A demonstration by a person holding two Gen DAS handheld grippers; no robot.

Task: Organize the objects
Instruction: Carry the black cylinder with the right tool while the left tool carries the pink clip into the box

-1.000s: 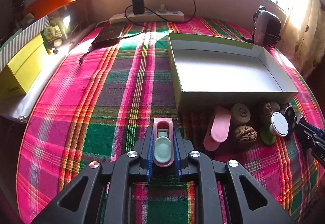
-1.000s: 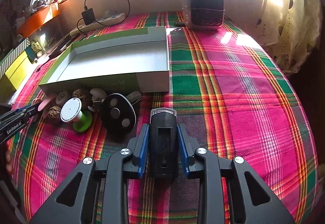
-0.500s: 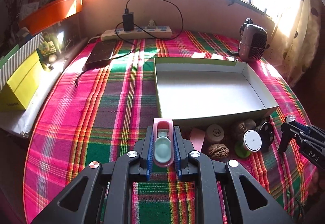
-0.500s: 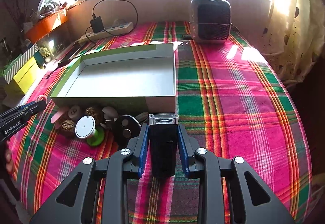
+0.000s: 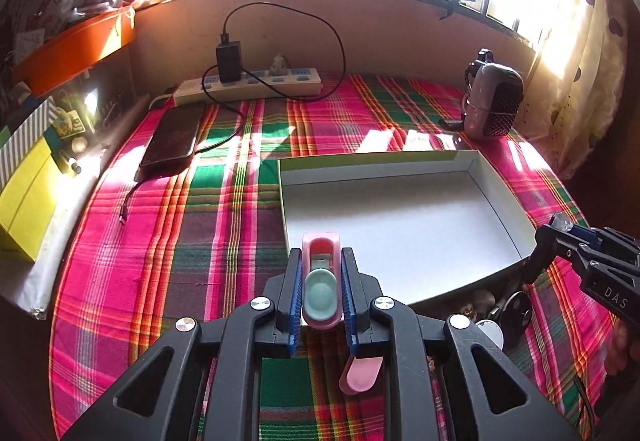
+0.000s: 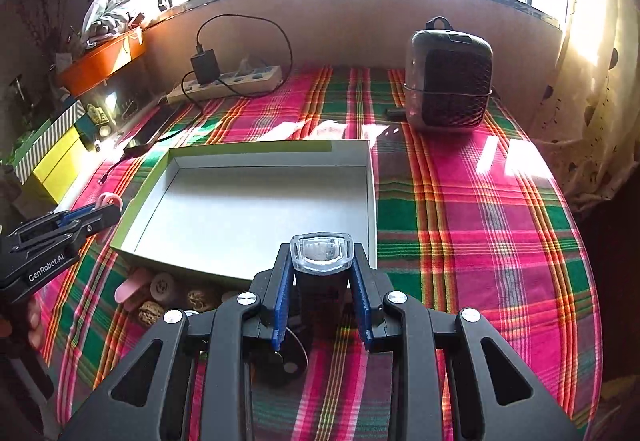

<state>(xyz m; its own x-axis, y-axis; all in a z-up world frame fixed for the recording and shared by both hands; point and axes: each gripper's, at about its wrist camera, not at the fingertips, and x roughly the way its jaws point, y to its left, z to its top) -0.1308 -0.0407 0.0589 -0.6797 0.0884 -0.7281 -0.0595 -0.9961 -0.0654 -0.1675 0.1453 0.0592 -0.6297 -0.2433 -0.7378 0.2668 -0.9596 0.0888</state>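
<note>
My left gripper [image 5: 322, 261] is shut on a pink clip with a teal insert [image 5: 320, 287], held in the air over the near left corner of the open box [image 5: 400, 225]. The box is white inside, green outside, with nothing in it. My right gripper [image 6: 321, 257] is shut on a black lamp with a clear lens [image 6: 322, 251], above the box's near right edge [image 6: 372, 201]. On the cloth in front of the box lie a pink piece [image 6: 132, 287], a wooden spool [image 6: 162, 287], walnuts [image 6: 150, 311] and a black disc [image 6: 280, 361].
A plaid cloth covers the table [image 6: 460, 221]. At the back stand a power strip with a charger [image 5: 248, 85], a dark phone [image 5: 172, 137] and a small mesh-fronted fan [image 6: 448, 81]. A yellow box [image 5: 24, 193] and an orange tray [image 5: 76, 45] line the left side.
Both grippers have risen and come up over the box's near edge, each still holding its object. The small items in front of the box have dropped low in both views.
</note>
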